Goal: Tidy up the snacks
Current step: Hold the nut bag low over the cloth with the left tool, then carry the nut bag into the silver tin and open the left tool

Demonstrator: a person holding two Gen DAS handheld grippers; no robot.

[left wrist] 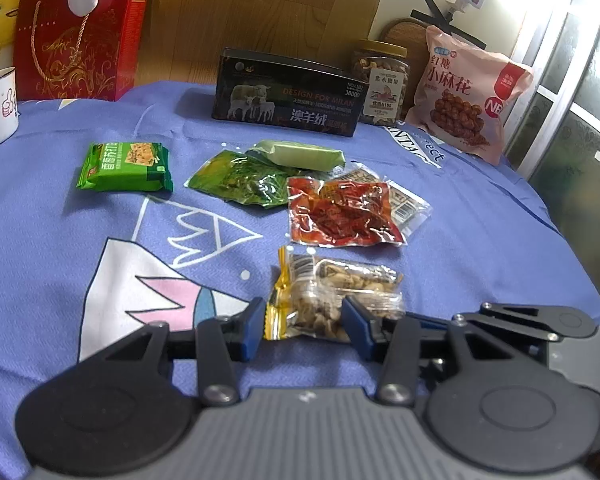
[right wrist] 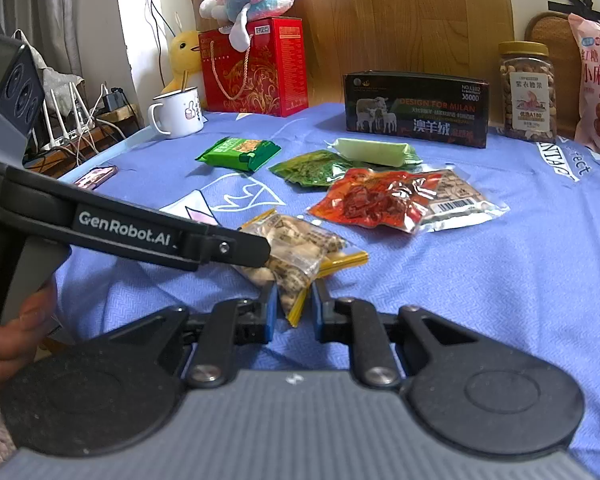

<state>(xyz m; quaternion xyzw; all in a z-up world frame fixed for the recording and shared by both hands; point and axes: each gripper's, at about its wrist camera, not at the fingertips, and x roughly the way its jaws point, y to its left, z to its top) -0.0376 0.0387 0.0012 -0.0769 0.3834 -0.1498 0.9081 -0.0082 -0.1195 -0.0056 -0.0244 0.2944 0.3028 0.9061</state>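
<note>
Left wrist view: both grippers clamp one nut packet (left wrist: 332, 304) on the blue cloth (left wrist: 480, 240); left gripper (left wrist: 302, 322) grips its middle; right gripper (right wrist: 294, 312) pinches its yellow end.

The clear nut packet (left wrist: 332, 300) lies at lower centre; the red vacuum-sealed snack pouch (left wrist: 340, 212) above it, the green cracker packet (left wrist: 126, 167) upper left.

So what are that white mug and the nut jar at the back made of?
The mug looks like enamelled metal: glossy white with a thin dark rolled rim. The jar seems clear plastic, though glass is possible, since the nuts show through its wall; its gold lid looks like plastic.
</note>
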